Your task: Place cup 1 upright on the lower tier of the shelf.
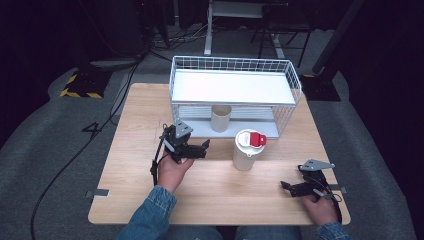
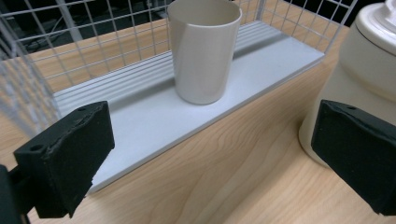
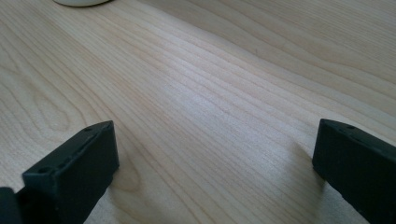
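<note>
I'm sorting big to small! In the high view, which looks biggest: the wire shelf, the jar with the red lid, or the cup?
1. Wire shelf, by far the biggest.
2. Jar with the red lid.
3. Cup, partly hidden under the shelf's top.

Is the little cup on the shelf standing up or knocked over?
Standing up. The cup sits on its base on the rack's lower shelf, open mouth on top. Whether anything is inside cannot be told.
</note>
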`<state>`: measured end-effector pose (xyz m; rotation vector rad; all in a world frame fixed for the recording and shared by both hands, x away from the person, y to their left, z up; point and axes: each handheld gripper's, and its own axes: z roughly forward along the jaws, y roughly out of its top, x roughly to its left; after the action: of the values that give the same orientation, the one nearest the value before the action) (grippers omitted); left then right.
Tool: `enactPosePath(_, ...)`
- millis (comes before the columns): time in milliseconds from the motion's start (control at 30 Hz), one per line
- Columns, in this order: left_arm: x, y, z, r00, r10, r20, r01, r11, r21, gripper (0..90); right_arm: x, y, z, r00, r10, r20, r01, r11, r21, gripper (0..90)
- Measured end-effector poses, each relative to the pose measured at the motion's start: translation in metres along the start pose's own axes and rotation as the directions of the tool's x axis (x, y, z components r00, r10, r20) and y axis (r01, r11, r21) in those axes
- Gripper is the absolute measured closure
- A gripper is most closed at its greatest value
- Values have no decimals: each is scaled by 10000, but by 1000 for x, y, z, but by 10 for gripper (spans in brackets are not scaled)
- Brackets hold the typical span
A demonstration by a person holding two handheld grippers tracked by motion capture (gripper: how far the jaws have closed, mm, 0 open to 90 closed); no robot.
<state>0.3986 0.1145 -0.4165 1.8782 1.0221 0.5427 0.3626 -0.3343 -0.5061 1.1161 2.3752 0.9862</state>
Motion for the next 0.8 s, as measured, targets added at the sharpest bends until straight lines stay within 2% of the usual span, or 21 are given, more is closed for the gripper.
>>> enactPosePath(67, 2, -6, -11, 10000, -100, 5, 100, 10000, 6, 0, 0, 0, 0, 10000, -7, 0, 7, 10000, 3, 6)
enactPosePath(167, 4, -13, -22, 9999, -122, -43, 123, 9999, 103, 0, 0, 0, 0, 10000, -4, -10, 4, 10000, -6, 6)
enactPosePath(300, 7, -21, -35, 9994, -357, 45, 356, 9993, 125, 0, 0, 0, 0, 10000, -7, 0, 7, 10000, 2, 6)
enactPosePath(367, 6, -22, -37, 9994, -343, 61, 342, 9993, 161, 0, 0, 0, 0, 10000, -5, -1, 5, 10000, 5, 6)
enactPosePath(433, 6, -23, -41, 9998, -149, 152, 144, 9993, 343, 0, 0, 0, 0, 10000, 4, -5, -4, 10000, -10, 6)
enactPosePath(533, 6, -27, -47, 9993, -245, 290, 236, 9992, 331, 0, 0, 0, 0, 10000, 3, -6, -3, 10000, -8, 6)
enactPosePath(633, 7, -34, -54, 9996, -97, 278, 82, 9985, 547, 0, 0, 0, 0, 10000, 1, 3, -1, 10000, 0, 6)
enactPosePath(800, 11, -44, -58, 9986, -318, 426, 287, 9971, 699, 1, 0, 0, 0, 10000, -1, 5, 1, 10000, -1, 6)
